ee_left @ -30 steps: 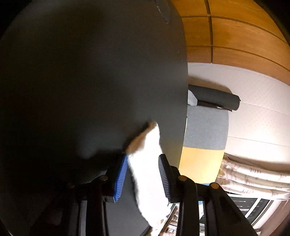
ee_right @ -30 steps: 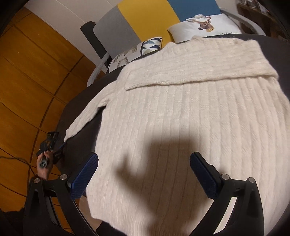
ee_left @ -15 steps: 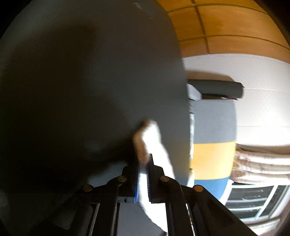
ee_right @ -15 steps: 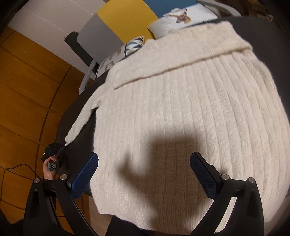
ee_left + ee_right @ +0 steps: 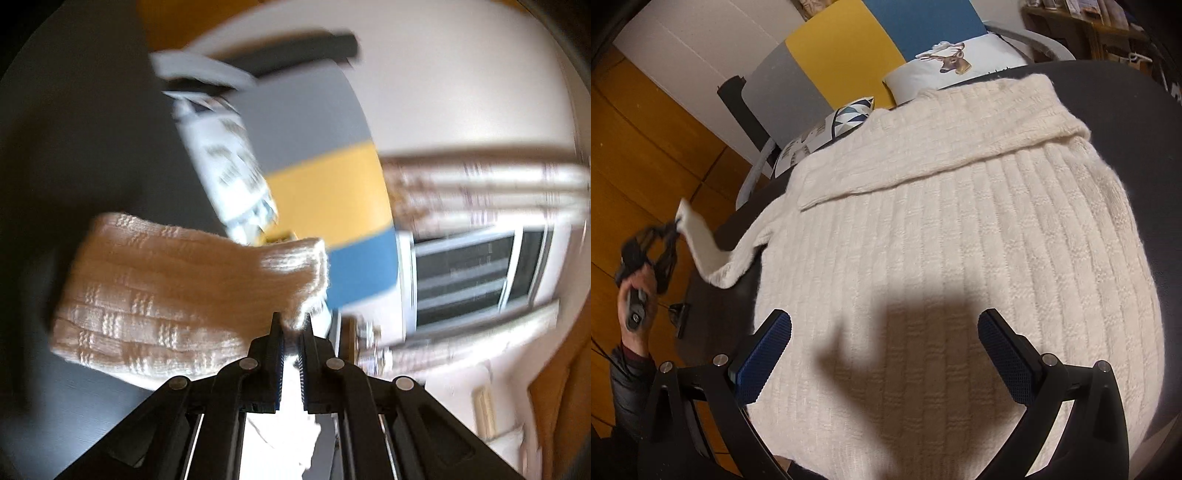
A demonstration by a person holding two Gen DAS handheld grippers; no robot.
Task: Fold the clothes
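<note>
At left table edge: sleeve cuff pinched in left gripper, raised off the surface. Sleeve axis runs right toward sweater body, spread flat mid-table. Right gripper wide, empty, over near hem. Cream ribbed knit, soft, limp; dark matte top.

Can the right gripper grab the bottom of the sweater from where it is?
Probably yes. The right gripper is open just above the sweater, near its bottom edge, with nothing in between. The left gripper is off to the side, shut on the sleeve.
</note>
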